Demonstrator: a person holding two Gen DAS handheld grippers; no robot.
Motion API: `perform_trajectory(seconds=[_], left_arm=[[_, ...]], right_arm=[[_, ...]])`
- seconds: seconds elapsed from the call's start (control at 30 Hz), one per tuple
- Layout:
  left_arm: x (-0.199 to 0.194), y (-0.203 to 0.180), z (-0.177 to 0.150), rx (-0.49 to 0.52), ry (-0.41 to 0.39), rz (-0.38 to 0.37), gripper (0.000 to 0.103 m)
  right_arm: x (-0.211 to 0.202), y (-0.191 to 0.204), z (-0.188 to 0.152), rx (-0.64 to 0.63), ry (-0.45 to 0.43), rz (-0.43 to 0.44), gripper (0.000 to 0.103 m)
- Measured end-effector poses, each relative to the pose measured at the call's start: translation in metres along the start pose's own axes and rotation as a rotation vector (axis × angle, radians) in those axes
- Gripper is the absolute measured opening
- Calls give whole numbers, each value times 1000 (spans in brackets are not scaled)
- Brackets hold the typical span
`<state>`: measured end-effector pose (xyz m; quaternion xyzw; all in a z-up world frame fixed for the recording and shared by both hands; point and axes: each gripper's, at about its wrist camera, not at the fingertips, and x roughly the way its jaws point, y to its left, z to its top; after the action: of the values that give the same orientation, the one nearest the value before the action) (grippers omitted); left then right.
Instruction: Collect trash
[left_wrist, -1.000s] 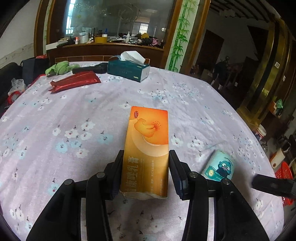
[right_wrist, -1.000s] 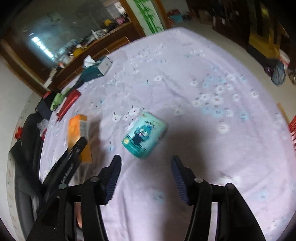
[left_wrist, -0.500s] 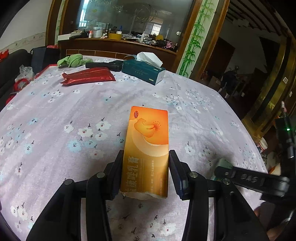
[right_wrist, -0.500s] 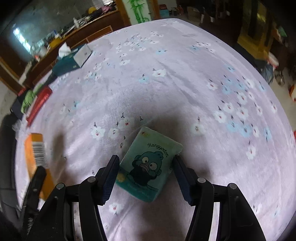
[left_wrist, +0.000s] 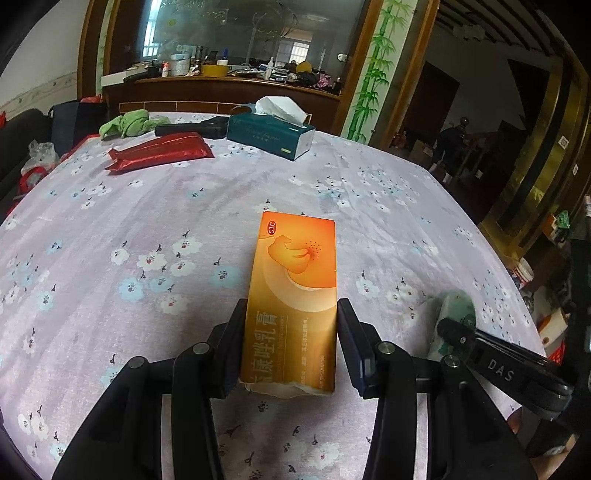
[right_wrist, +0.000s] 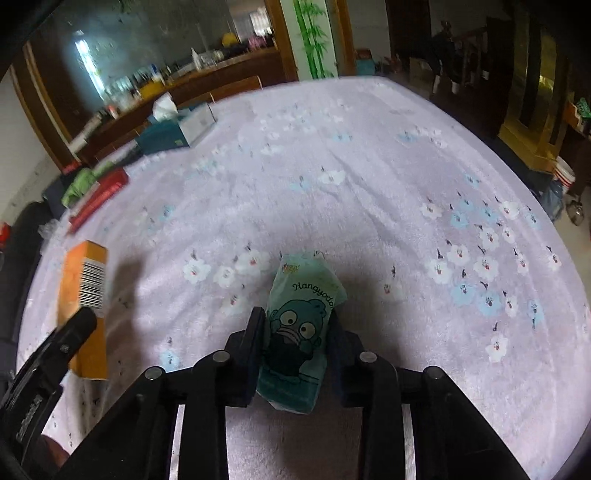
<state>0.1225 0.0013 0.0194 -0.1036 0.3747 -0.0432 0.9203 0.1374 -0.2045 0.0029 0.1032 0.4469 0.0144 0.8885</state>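
Orange box and teal packet each claw-clamped.

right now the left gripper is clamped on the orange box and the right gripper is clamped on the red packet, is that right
Not quite. The left gripper does clamp the orange box, but the right gripper is shut on the teal tissue pack, as the right wrist view shows. The red packet lies untouched at the far side of the table.
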Motion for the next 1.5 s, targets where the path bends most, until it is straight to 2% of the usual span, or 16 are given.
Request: perform_trajectory(seconds=[0.03,0.2,0.33,0.67,0.87,1.5], left_arm=[[-1,-2,0,5,-2,-4,44],[-5,-9,-1,36,-20,-12,44],[-8,-14,-3,57,-30,-10,44],[-8,-17,-5,72,-37,-3,44],[-9,-19,-6,76,-49,4,44],[-20,-33,-6,166,-126,85,45]], right_arm=[[-4,0,-2,-14,-42,4,32],[-23,6,-2,-66,-136,21,32],[-34,8,-2,-78,-174,24,32],[-48,20,-8,-129,-214,26,32],[-44,15,-5,-112,-197,18,32],[-52,17,-5,-135,-230,-10,32]])
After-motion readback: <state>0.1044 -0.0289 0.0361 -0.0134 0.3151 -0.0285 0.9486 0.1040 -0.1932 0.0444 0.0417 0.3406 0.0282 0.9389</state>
